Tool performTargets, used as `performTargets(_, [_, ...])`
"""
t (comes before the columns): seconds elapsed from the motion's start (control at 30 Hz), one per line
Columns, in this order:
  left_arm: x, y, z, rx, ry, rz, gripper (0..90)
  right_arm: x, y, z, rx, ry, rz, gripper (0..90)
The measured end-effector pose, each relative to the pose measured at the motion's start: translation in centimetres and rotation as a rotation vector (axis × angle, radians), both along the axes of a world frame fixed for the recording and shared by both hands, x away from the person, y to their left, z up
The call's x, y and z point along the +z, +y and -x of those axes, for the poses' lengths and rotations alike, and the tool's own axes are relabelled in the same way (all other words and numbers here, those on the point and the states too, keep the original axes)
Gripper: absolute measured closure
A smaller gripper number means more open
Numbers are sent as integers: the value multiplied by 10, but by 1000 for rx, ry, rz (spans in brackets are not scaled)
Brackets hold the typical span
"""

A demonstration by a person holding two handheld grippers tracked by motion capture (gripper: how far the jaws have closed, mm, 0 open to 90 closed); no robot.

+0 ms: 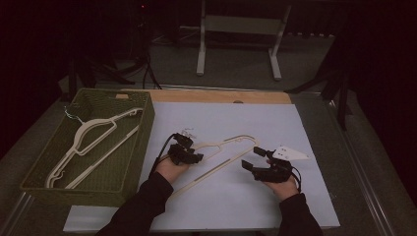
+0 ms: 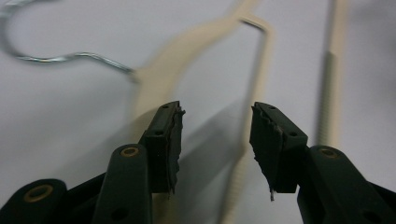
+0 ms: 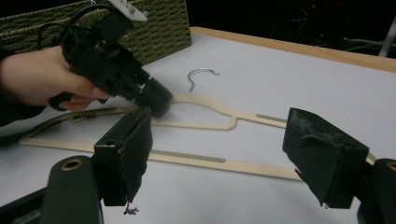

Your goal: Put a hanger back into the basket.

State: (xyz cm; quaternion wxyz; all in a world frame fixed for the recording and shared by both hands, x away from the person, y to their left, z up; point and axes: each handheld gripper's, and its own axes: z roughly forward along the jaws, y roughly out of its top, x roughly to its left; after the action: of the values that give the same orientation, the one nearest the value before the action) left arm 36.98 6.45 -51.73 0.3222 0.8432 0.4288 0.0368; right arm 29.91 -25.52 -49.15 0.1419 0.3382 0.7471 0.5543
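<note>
Hanger (image 1: 223, 160) flat mid-worktop, basket (image 1: 133, 162) at 9 o'clock; left tongs (image 1: 193, 156) unclenched astride its shoulder, pre-grasp step, next pinch then lift basketward; right tongs (image 1: 252, 158) released, idle at 3 o'clock.

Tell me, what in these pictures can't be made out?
- High view: whether the left tongs touch the cream plastic hanger on the white table; too small and dim.
- Left gripper view: the hanger's arms are blurred.
- Right gripper view: the woven green basket is cut off by the top edge.
</note>
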Motion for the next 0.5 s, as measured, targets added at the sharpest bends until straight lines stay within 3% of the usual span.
performTargets(0.1, [-1,-7,6,-45,-5,-5,540,0,-1,1,-3,0,1,238])
performTargets(0.2, [11,-2,11,5,-94,1,539,0,-2,1,-8,0,-3,238])
performTargets(0.23, [11,-2,11,5,-94,1,536,0,-2,1,-8,0,-3,238])
performTargets(0.27, [19,6,8,75,-133,-40,536,0,-3,1,-8,1,-4,238])
performTargets(0.3, [20,9,5,86,-129,-61,545,-1,-4,1,-10,4,-11,239])
performTargets(0.43, [18,18,-1,124,-124,-88,694,0,-2,2,-2,0,-10,239])
performTargets(0.5, [18,22,-1,134,-152,-85,900,-1,-1,2,0,-2,-5,239])
